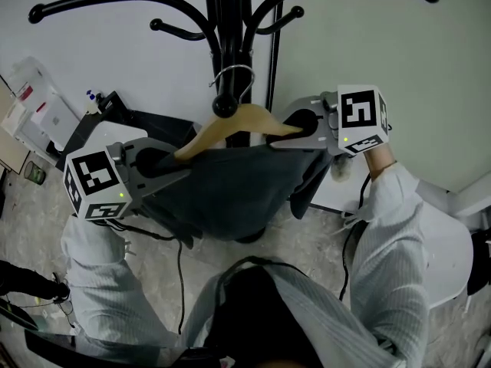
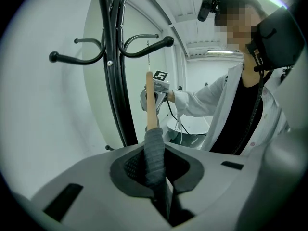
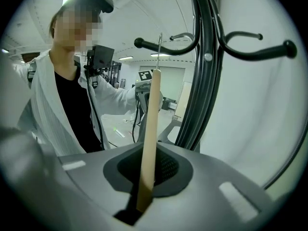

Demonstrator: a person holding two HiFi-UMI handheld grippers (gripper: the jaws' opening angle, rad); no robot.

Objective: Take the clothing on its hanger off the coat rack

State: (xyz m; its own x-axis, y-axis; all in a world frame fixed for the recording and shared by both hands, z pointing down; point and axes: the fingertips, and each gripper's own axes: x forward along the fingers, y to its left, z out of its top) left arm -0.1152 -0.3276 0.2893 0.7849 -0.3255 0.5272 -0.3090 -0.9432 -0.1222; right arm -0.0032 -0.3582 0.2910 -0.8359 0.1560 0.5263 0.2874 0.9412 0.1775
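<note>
At 12 o'clock in the head view stands the rack (image 1: 225,21), and the hanger (image 1: 245,119) is not yet off it: its wire hook (image 1: 244,73) lies over a short peg (image 1: 224,106) whose ball end points toward the person. The dark garment (image 1: 230,186) hangs from the hanger toward 6 o'clock.

The left gripper (image 1: 165,163) is at 8 o'clock from the hook. Its jaws are closed to a narrow gap on the hanger's end, where the grey knit covers the wood, so the pads pinch cloth and wood together. This probably keeps the garment from sliding off that shoulder.

The right gripper (image 1: 295,133) is at 3 o'clock from the hook. Its jaws are almost together on the bare wood of the other end; no cloth is between them.

Holding both ends seems chosen to keep the hanger level and to stop it from swinging around the hook. The step in hand looks like the grasp just before lifting. To free the hook, both grippers would need to rise together and then come toward 6 o'clock, past the ball end. If one side rises more, the hanger may tilt and the hook may catch on the peg.
</note>
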